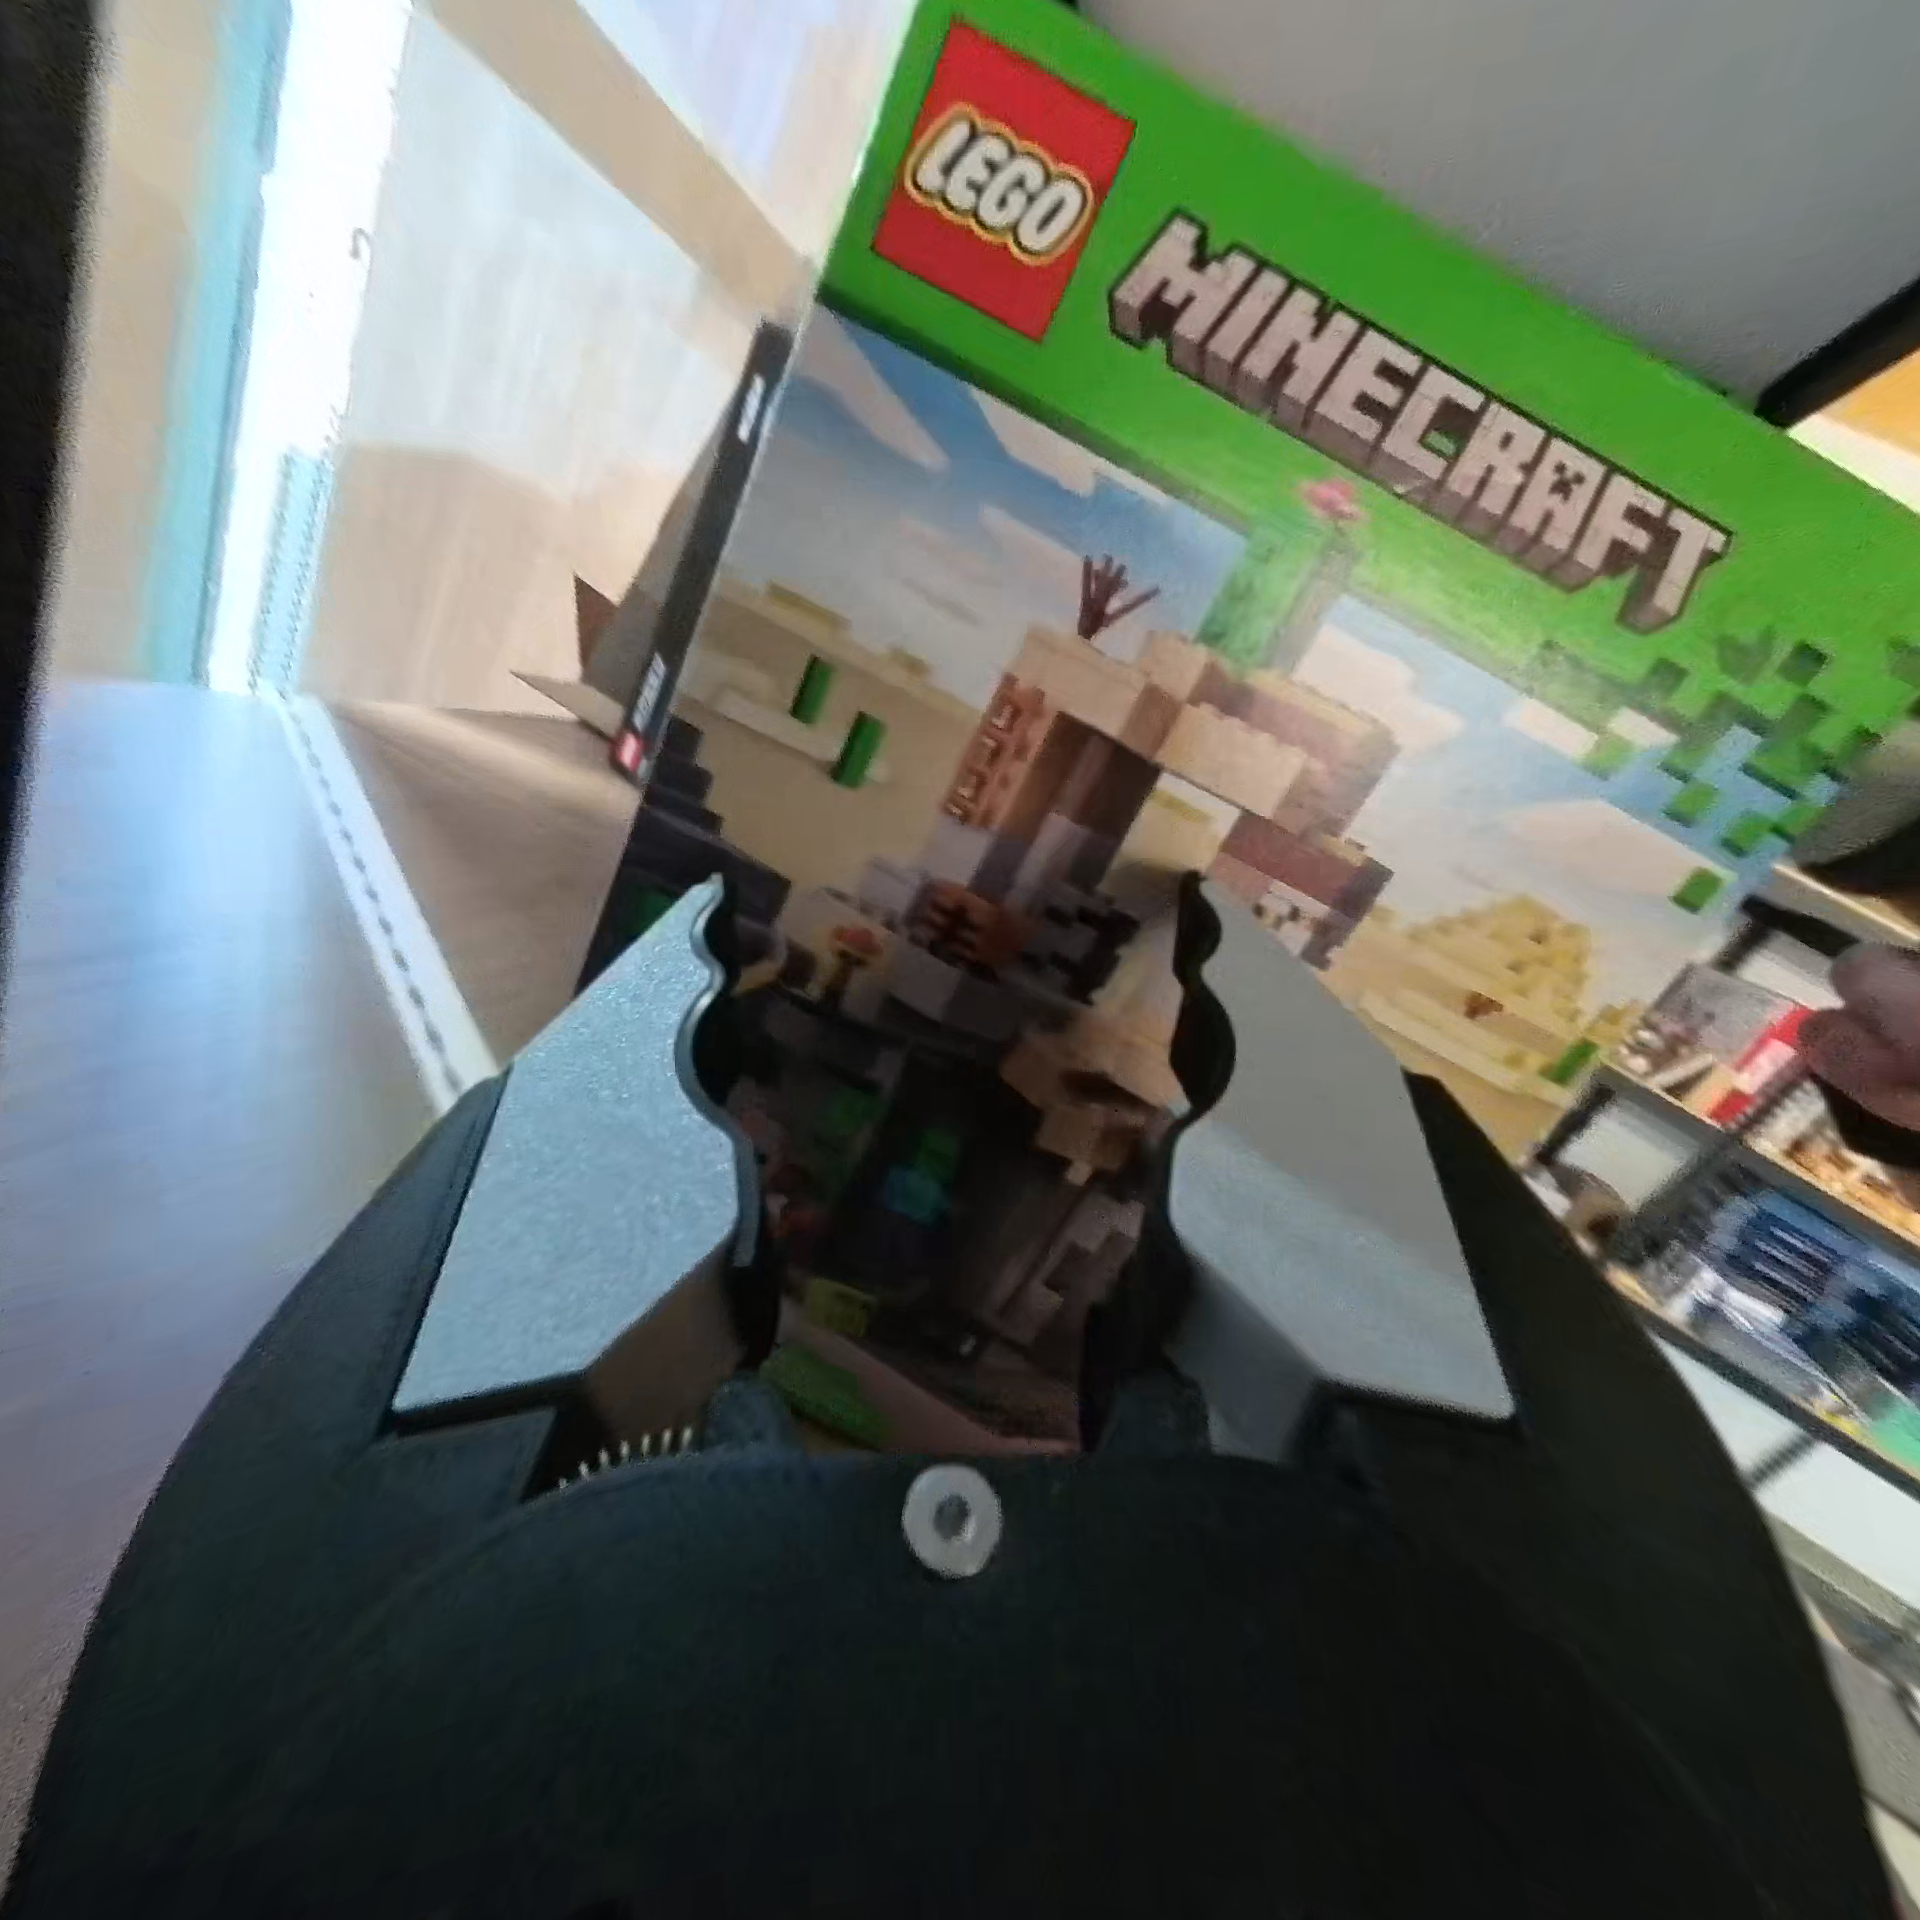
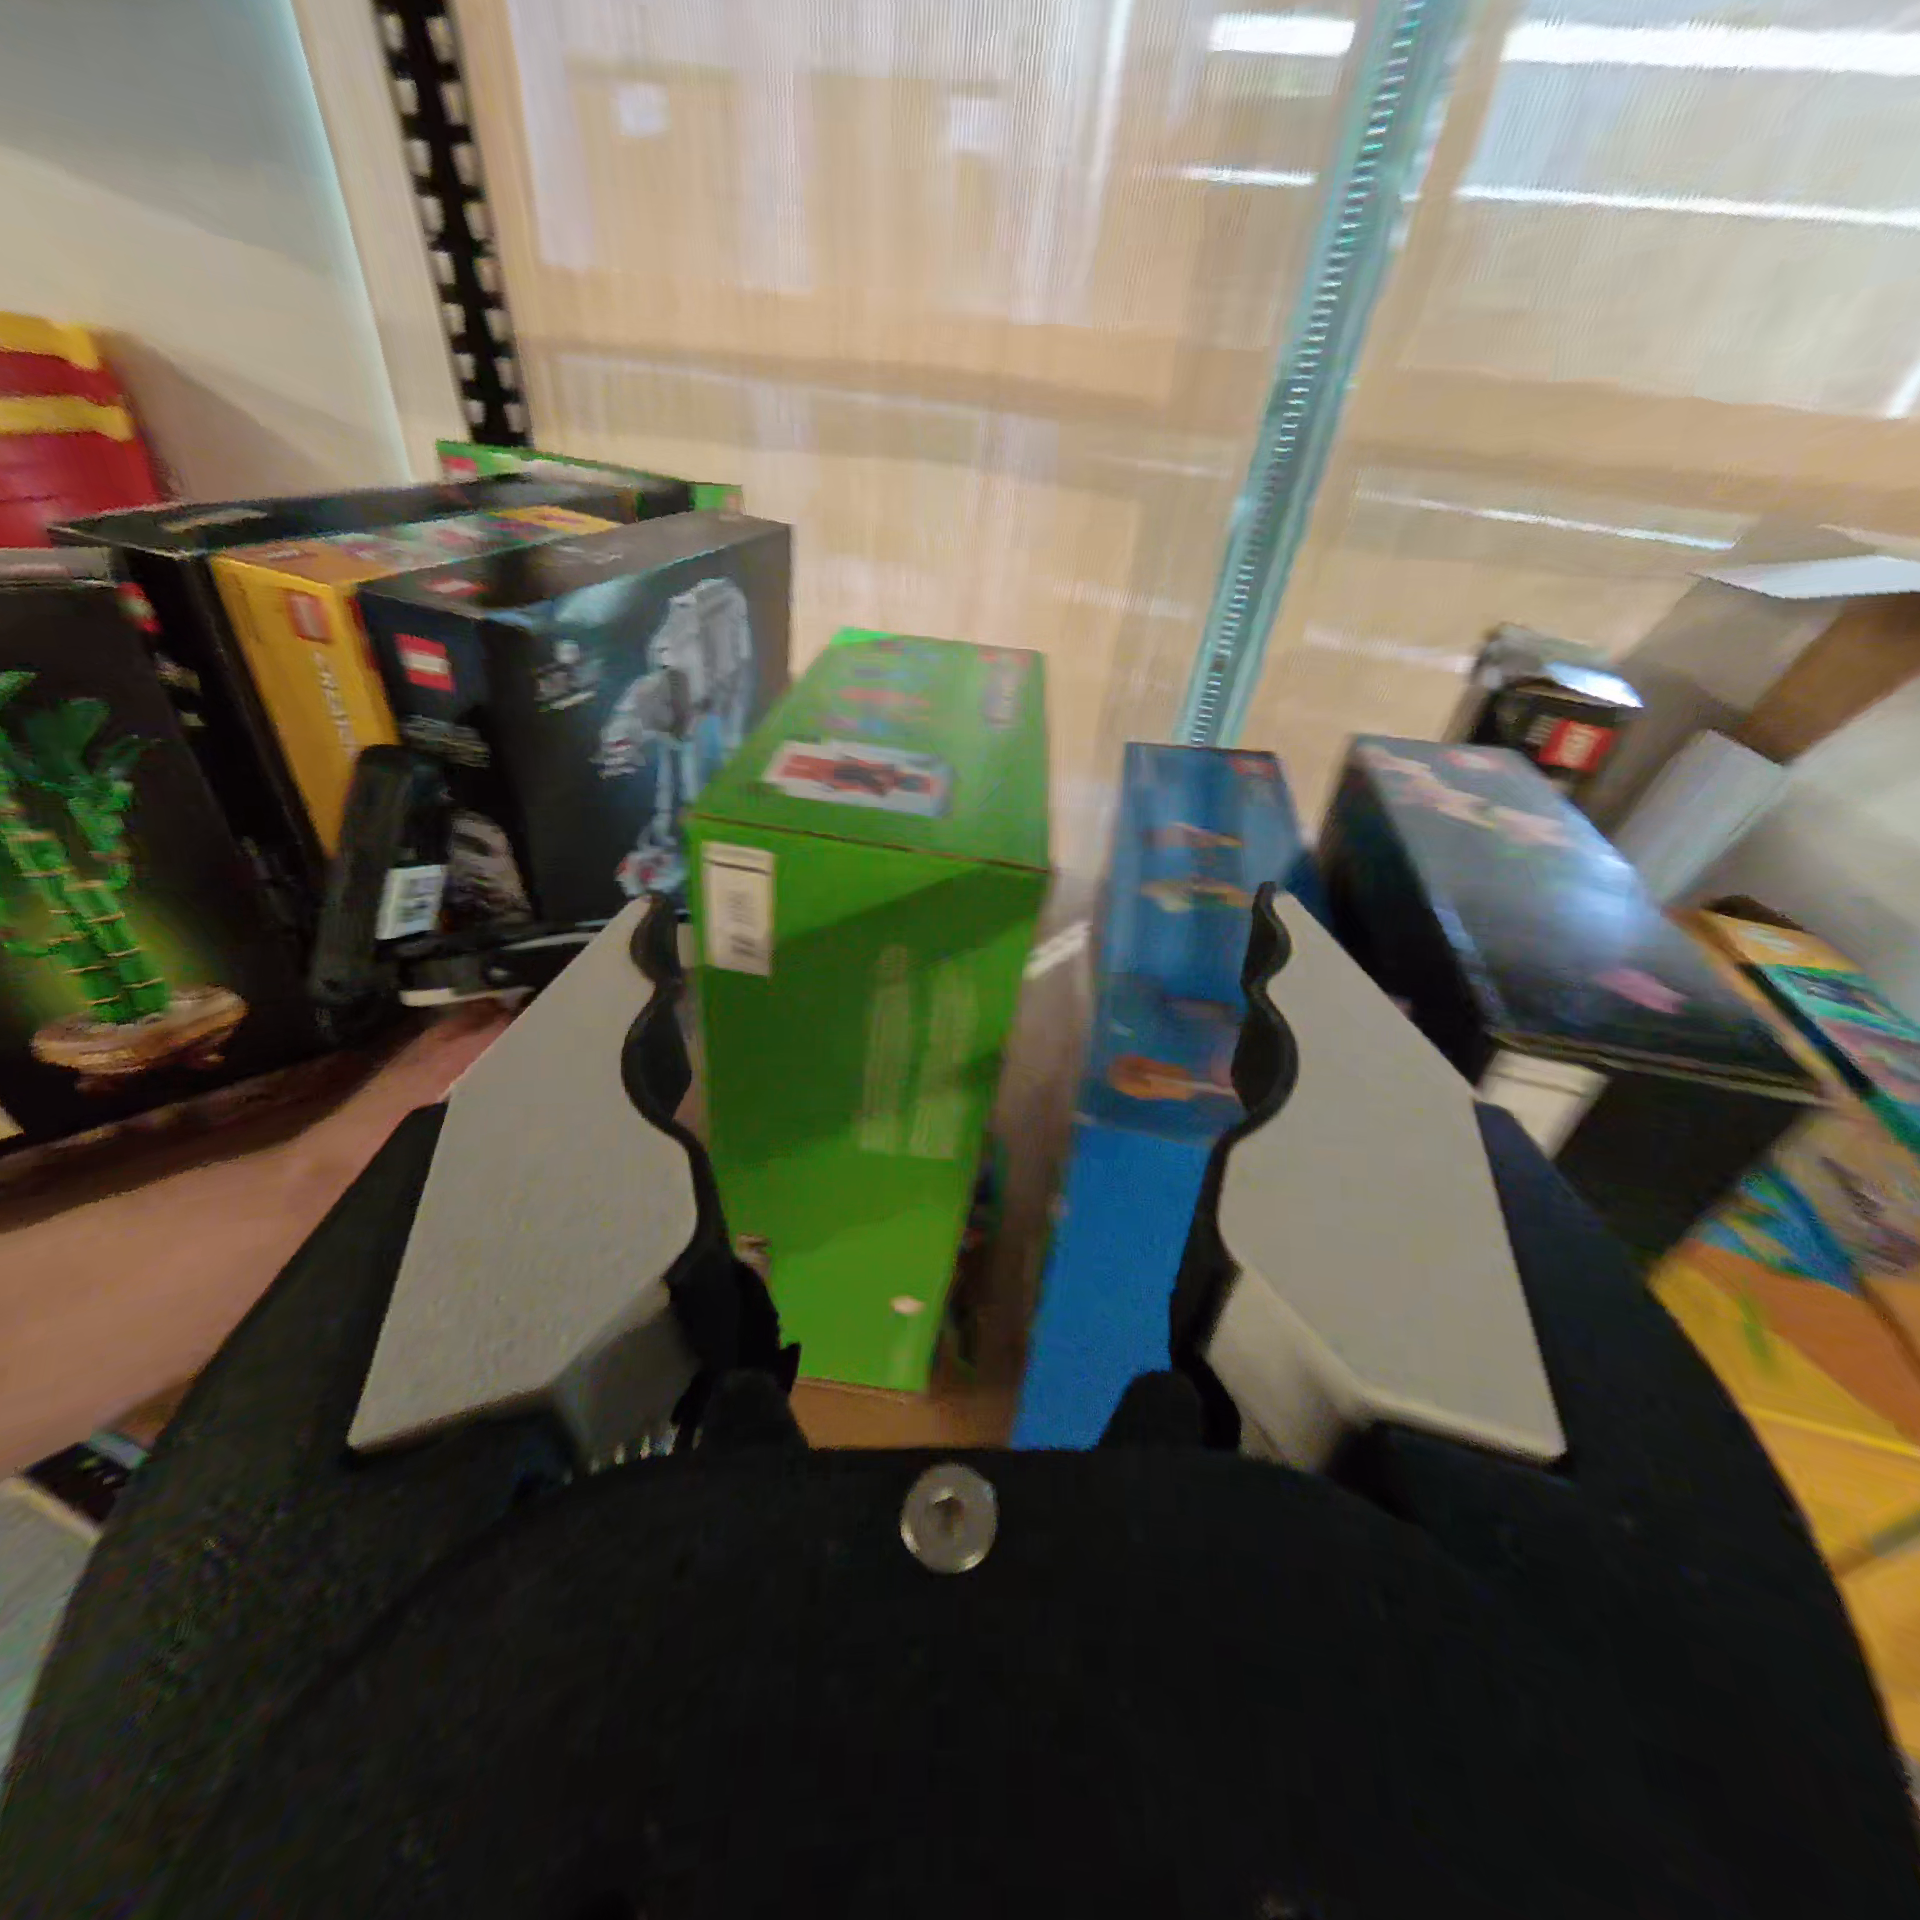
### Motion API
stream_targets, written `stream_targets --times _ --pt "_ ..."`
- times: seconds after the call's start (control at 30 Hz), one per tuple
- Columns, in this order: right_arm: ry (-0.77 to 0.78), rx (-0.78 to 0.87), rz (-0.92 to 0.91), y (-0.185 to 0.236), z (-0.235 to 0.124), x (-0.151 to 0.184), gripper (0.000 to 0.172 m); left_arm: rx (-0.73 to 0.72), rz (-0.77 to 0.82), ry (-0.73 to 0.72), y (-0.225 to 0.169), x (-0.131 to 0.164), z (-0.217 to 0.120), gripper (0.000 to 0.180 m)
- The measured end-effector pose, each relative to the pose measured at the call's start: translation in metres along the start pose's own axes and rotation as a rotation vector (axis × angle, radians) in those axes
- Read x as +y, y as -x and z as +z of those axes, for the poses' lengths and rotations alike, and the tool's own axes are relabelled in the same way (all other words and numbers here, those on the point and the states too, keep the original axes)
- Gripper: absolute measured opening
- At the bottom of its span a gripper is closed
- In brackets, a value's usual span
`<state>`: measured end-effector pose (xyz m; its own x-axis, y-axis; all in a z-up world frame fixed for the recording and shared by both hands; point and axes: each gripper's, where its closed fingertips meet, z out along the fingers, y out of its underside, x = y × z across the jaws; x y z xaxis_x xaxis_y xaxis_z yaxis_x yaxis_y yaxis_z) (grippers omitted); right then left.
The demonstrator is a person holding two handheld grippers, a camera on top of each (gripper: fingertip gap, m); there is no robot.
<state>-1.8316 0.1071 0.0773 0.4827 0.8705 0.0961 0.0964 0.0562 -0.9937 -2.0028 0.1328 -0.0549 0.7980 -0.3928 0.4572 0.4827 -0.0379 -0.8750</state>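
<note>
A: Left claw (image 1: 951, 914) is spread wide w/ nothing clamped; the green-topped toy-brick box (image 1: 1143, 582) fills its view, upright on a pale shelf (image 1: 208, 987).

B: Right claw (image 2: 956, 935) also wide. A green box (image 2: 873, 997) and a blue box (image 2: 1164, 997) stand between its fingers, neither gripped. Only this view shows the dark boxes (image 2: 582, 707) at left.

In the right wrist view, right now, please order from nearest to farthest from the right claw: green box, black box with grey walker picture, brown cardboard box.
1. Green box, between the open fingers.
2. Black box with grey walker picture, behind, left.
3. Brown cardboard box, far right.
</note>
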Motion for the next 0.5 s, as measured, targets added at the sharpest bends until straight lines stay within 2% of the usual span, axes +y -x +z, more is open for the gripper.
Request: stream_targets --times 0.03,0.07,0.13,0.17,0.2,0.23,0.33,0.37,0.5 --pt "0.003 0.023 -0.003 -0.017 -0.006 0.005 0.108 0.007 0.002 -0.026 -0.001 -0.003 0.002 0.077" --pt "0.002 0.027 -0.003 -0.031 -0.011 0.009 0.109 0.021 -0.004 -0.047 -0.003 -0.005 0.005 0.071" --pt "-0.051 0.011 0.002 -0.054 -0.02 0.009 0.109 0.018 -0.002 -0.064 -0.004 -0.007 0.01 0.072" --pt "-0.064 -0.004 -0.012 -0.063 -0.022 0.008 0.105 0.011 0.003 -0.068 -0.003 -0.006 0.012 0.069" --pt "-0.067 -0.06 -0.04 -0.062 -0.022 0.008 0.094 0.01 0.008 -0.068 -0.003 -0.003 0.014 0.065" --pt "-0.072 -0.1 -0.056 -0.062 -0.018 0.008 0.092 0.016 0.007 -0.072 -0.003 0.0 0.016 0.062" --pt "-0.074 -0.23 -0.201 -0.041 -0.004 0.007 0.087 -0.018 0.001 -0.097 0.0 0.005 0.017 0.056" --pt "-0.071 -0.281 -0.238 -0.029 0.002 0.006 0.09 -0.011 -0.037 -0.098 0.0 0.006 0.018 0.054" --pt "0.042 -0.375 -0.349 -0.004 0.037 0.005 0.089 -0.026 -0.131 -0.144 0.006 0.011 0.021 0.054"
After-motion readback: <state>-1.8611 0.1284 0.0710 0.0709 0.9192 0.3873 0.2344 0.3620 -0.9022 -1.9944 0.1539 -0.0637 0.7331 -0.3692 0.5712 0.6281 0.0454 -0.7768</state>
